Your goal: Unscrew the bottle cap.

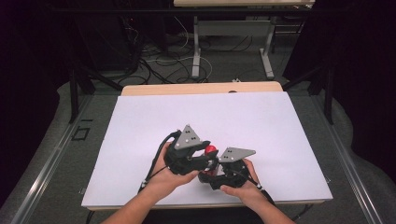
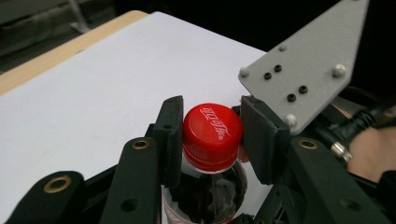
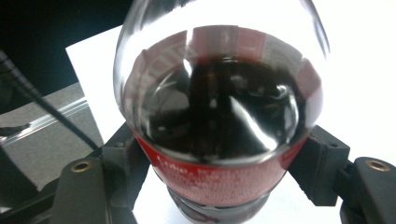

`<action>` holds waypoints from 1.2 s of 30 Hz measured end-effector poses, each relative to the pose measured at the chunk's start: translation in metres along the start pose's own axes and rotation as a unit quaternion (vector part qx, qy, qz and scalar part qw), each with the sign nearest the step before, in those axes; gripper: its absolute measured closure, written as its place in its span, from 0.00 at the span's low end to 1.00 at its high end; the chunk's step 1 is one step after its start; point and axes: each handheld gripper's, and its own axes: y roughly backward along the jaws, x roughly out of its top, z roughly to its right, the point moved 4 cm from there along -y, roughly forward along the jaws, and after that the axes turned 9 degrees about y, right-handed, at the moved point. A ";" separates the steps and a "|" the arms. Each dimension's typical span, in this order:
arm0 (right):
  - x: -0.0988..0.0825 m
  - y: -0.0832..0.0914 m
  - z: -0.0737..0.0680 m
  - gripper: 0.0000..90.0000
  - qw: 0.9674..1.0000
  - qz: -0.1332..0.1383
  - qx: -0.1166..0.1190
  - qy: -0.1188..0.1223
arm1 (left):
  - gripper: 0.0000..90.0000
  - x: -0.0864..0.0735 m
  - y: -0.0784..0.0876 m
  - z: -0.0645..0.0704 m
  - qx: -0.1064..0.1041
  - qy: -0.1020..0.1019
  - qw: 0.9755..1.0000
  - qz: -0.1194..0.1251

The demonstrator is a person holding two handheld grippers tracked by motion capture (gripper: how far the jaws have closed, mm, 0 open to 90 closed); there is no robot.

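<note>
A cola bottle (image 3: 219, 107) with dark drink, a red label and a red cap (image 2: 212, 135) is held between both grippers above the white table sheet (image 1: 140, 121). My left gripper (image 2: 211, 122) has its two black pads pressed on either side of the cap (image 1: 211, 150). My right gripper (image 3: 223, 163) is shut on the bottle's body at the label, one pad on each side. In the high view the left gripper (image 1: 208, 156) and the right gripper (image 1: 210, 176) sit close together near the front edge, and they hide most of the bottle.
The wooden table edge (image 1: 201, 87) shows beyond the sheet. Cables and the legs of another table (image 1: 196, 51) lie on the floor behind. The right gripper's grey plate (image 2: 303, 70) and a hand (image 2: 369, 149) sit just right of the cap.
</note>
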 end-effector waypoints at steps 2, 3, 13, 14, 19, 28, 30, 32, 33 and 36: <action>0.000 0.000 0.000 0.32 1.000 -0.001 -0.003 -0.003 | 0.68 0.000 -0.002 0.004 0.025 0.017 1.000 0.003; 0.000 -0.001 0.002 0.32 1.000 0.005 -0.009 -0.001 | 0.68 0.000 -0.003 0.005 0.039 0.025 0.999 0.008; -0.003 -0.001 0.004 0.32 1.000 -0.010 -0.007 -0.005 | 0.68 -0.001 -0.007 0.007 0.060 0.047 0.997 0.008; -0.002 -0.001 0.003 0.32 1.000 -0.008 -0.005 -0.007 | 0.67 -0.001 -0.006 0.005 0.052 0.042 0.998 0.004; -0.002 -0.002 0.002 0.32 1.000 -0.006 0.005 0.004 | 0.52 0.009 0.006 -0.010 -0.024 0.035 0.999 -0.001; 0.000 -0.003 -0.004 0.32 0.999 0.001 0.034 0.016 | 0.50 0.009 0.017 -0.034 -0.178 -0.070 0.980 -0.056; 0.001 -0.003 -0.006 0.32 0.999 0.001 0.041 0.021 | 0.52 0.007 0.015 -0.039 -0.191 -0.095 0.975 -0.064; 0.001 -0.003 -0.009 0.32 0.999 0.001 0.046 0.027 | 0.54 0.006 0.014 -0.042 -0.209 -0.101 0.971 -0.063; 0.001 -0.003 -0.010 0.32 0.998 -0.003 0.050 0.028 | 0.57 0.006 0.014 -0.043 -0.220 -0.106 0.968 -0.064; 0.001 -0.003 -0.013 0.32 0.998 -0.008 0.059 0.033 | 0.67 0.005 0.014 -0.043 -0.235 -0.123 0.962 -0.067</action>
